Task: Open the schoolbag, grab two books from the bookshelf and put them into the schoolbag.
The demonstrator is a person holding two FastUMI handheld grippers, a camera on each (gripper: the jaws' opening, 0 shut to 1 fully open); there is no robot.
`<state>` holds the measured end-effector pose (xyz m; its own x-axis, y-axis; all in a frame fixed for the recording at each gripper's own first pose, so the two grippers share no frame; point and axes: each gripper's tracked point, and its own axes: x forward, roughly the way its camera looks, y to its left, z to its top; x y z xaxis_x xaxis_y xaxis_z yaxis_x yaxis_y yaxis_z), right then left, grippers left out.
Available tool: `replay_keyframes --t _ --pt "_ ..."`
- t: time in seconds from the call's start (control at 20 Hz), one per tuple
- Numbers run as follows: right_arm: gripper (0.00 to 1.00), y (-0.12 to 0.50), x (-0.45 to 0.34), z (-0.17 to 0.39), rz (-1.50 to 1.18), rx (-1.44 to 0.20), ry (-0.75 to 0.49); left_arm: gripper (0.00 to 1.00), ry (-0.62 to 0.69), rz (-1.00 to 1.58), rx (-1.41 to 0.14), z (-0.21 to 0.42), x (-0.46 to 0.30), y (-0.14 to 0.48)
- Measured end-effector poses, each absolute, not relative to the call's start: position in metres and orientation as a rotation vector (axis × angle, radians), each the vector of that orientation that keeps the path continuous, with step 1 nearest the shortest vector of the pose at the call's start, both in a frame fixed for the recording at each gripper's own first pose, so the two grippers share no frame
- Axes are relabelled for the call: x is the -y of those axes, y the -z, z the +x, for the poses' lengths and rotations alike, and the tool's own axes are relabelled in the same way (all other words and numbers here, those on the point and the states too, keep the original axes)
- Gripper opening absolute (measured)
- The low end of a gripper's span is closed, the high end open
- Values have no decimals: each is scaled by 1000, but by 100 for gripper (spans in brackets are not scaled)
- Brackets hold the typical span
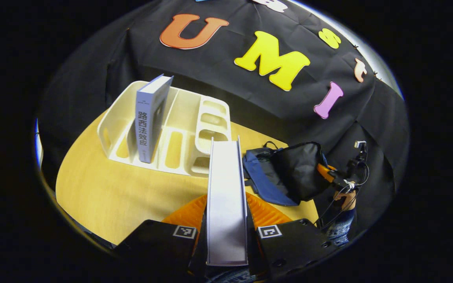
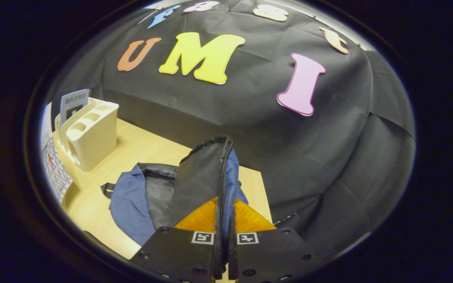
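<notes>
In the left gripper view my left gripper is shut on a pale book, held page-edge up above the table. A second book stands upright in the cream bookshelf behind it. The dark blue and black schoolbag lies open to the right, its flap lifted by the other gripper. In the right gripper view my right gripper is shut on the schoolbag's zippered flap and holds it upright. The bag's body spreads left of it; the bookshelf stands far left.
A yellow wooden table carries everything; its right edge lies close to the bag. Black cloth walls surround the table at the back and right. A hand holds the other gripper at the right in the left gripper view.
</notes>
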<state>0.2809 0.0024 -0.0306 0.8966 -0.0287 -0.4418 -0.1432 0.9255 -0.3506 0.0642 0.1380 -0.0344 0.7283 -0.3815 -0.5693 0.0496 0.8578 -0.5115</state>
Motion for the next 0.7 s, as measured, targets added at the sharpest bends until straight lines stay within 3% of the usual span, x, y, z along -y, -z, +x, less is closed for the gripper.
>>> replay_keyframes --t 0.3,0.7 --pt "6 32 -5 282 -377 -482 -89 43 329 -543 -713 89 -90 33" --pt "6 13 -16 279 -346 -486 -143 43 336 -740 -678 142 -41 32"
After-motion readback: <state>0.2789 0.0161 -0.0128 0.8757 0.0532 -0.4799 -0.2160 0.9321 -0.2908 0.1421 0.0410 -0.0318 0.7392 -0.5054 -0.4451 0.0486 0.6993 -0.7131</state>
